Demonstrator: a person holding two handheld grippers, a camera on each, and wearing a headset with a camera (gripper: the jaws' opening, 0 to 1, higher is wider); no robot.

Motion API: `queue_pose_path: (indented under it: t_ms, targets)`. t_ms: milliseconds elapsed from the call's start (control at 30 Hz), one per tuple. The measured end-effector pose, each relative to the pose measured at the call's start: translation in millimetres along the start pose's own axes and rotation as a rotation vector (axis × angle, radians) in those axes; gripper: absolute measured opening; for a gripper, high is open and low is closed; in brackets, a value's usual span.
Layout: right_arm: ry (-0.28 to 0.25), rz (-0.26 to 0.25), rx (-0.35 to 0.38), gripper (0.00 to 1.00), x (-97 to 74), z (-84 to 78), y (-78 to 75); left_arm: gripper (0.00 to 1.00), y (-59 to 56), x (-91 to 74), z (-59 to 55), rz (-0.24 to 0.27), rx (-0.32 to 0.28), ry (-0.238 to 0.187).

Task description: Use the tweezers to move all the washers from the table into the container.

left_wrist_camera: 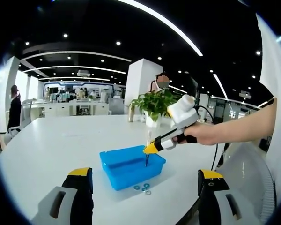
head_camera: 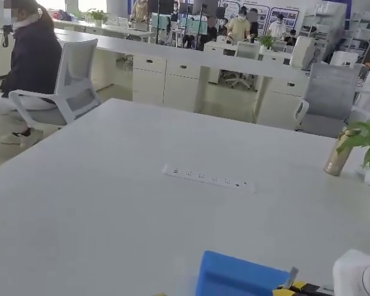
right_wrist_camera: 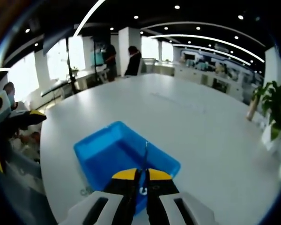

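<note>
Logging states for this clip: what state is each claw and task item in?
left claw: open, empty.
right claw: shut on tweezers.
tweezers: tips down over container.
container: upright, open-topped.
washers: on table beside container.

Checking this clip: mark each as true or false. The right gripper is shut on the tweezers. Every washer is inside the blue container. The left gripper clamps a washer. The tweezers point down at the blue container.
1. The right gripper is shut on the tweezers. True.
2. Every washer is inside the blue container. False: a few washers lie on the table beside it.
3. The left gripper clamps a washer. False: its jaws stand wide open with nothing between them.
4. The tweezers point down at the blue container. True.
</note>
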State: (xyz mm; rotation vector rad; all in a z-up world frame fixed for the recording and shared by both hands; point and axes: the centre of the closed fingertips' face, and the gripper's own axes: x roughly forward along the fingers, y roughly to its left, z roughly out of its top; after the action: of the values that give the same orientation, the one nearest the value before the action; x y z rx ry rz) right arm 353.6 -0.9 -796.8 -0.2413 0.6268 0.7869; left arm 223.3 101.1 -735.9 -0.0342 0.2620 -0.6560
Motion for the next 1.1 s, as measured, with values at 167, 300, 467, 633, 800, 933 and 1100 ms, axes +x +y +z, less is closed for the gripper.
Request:
queue_pose_path:
  t_ms: [167,300,467,633,800,933,1100]
  targets:
    - [-0.033,-0.001,0.014,0.03,-7.8,8.5,-0.1,0.94,0.1,0.2,-0.7,-0.001,0.012,0.004]
    - [-0.061,-0.008,0.035,0.03,-12.5,15.5,-5.5,0.93,2.5,0.7,-2.6,0.008,0.013,0.014]
    - [-0.086,-0.005,0.074,0.03,-15.0,20.4,-10.5,0.93,1.6,1.0,-3.7,0.000,0.018,0.021]
    - [-0.123,0.017,0.095,0.03,-22.2,29.7,-1.8,0.92,1.7,1.0,-4.3,-0.001,0.018,0.024]
    - [-0.155,0.046,0.111,0.03,-30.1,37.6,10.4,0.92,2.3,0.9,-4.3,0.001,0.017,0.024]
    - [-0.179,0.072,0.124,0.03,-36.2,43.6,22.6,0.92,1.9,1.2,-5.3,-0.001,0.022,0.030]
    - [-0.191,0.113,0.125,0.03,-40.3,44.0,45.2,0.92,1.7,1.2,-5.5,-0.002,0.019,0.030]
